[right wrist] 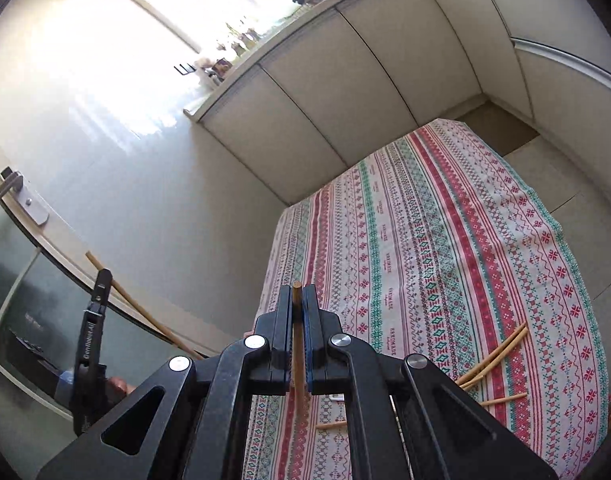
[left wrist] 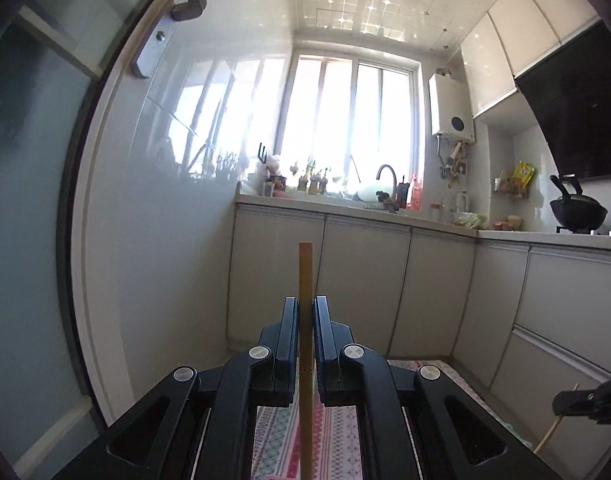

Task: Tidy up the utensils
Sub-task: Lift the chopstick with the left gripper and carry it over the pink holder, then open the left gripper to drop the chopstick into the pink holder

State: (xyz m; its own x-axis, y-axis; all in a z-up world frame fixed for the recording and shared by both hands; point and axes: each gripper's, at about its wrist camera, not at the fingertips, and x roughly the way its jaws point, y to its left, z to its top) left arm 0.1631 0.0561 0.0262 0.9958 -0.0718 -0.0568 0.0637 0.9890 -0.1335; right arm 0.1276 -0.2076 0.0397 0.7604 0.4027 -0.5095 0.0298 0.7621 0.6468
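Note:
My left gripper (left wrist: 305, 304) is shut on a wooden chopstick (left wrist: 305, 276) that stands upright between its jaws, held high above the patterned tablecloth (left wrist: 337, 432). My right gripper (right wrist: 297, 292) is shut on another wooden chopstick (right wrist: 298, 360), above the left edge of the tablecloth (right wrist: 445, 240). Several loose chopsticks (right wrist: 501, 352) lie on the cloth at the lower right of the right wrist view. The left gripper (right wrist: 91, 336) with its chopstick (right wrist: 145, 312) shows at the left of the right wrist view. The right gripper (left wrist: 585, 400) shows at the right edge of the left wrist view.
The table stands in a narrow kitchen. White cabinets (left wrist: 365, 280) and a counter with a sink tap (left wrist: 387, 178) run along the far wall under a bright window. A wok (left wrist: 577, 212) sits on the stove at right. A glossy wall and a glass door (right wrist: 21, 280) are at left.

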